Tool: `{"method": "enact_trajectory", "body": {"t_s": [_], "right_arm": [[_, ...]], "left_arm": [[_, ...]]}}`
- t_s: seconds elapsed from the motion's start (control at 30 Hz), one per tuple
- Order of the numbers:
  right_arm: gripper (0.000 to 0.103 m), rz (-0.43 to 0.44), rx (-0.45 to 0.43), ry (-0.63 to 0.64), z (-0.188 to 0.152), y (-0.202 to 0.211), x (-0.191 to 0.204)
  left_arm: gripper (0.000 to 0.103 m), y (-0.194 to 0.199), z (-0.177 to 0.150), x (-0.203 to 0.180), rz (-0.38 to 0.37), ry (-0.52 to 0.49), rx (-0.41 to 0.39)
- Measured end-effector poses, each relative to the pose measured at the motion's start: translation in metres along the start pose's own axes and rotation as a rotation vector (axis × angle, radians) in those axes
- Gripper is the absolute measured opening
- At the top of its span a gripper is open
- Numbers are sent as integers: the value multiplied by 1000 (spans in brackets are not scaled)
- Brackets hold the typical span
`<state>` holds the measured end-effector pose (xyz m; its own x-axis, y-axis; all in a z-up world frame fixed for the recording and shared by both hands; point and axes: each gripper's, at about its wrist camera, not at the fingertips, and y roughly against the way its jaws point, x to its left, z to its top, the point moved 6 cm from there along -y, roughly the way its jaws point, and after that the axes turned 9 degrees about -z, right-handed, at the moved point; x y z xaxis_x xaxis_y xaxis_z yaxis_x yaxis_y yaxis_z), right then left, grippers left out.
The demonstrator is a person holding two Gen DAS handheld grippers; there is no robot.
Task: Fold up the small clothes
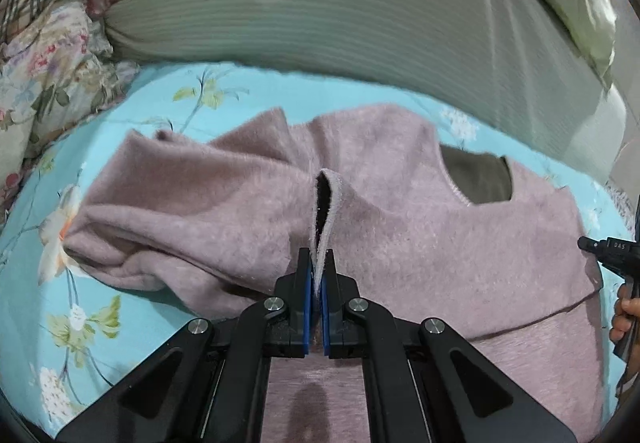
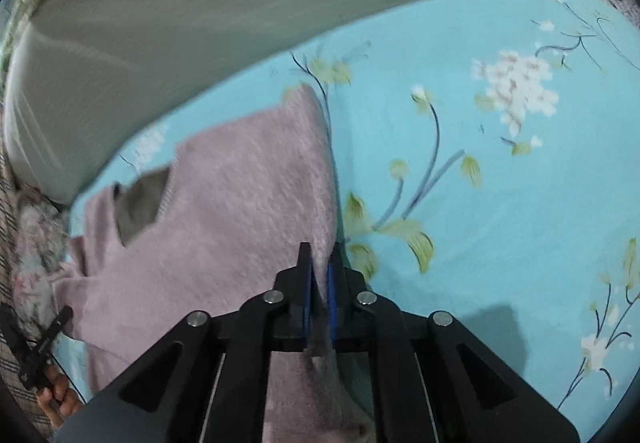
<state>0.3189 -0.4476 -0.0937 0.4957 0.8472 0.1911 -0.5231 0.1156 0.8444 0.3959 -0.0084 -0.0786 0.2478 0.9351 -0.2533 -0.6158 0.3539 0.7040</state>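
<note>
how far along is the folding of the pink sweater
Early. Done: the pink sweater lies on the blue flowered sheet, neck opening up. In hand: the left hand-held gripper pinches a raised edge of it, and the right hand-held gripper is clamped on its side edge. Left: no neat fold shows yet; the sleeve is still bunched.

Fuzzy pink sweater (image 1: 400,211) is spread on the bed, left side bunched, neckline exposed, two edges pinched up.
</note>
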Motion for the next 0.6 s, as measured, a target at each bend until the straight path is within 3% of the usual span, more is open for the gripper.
{"method": "enact_trajectory", "body": {"t_s": [0.1,0.2,0.27,0.3,0.4,0.53,0.6], "right_arm": [[14,-69,-96,19,-4,30,7],[22,31,-133,91,-20,48,40],[50,125,-54,160,-39,38,68],[51,140,-7,182,-50,27,77],[50,31,34,201,-65,6,73],[51,80,12,151,-72,30,77],[51,132,0,159,-80,46,88]], "left_arm": [[2,-5,-4,6,0,13,20],[3,-5,-5,7,-14,17,25],[5,-2,-8,9,-26,33,32],[5,1,-10,11,-30,40,33],[8,15,-16,22,-5,46,24],[11,45,-14,44,69,17,-15],[22,52,-7,48,77,-6,-20]]}}
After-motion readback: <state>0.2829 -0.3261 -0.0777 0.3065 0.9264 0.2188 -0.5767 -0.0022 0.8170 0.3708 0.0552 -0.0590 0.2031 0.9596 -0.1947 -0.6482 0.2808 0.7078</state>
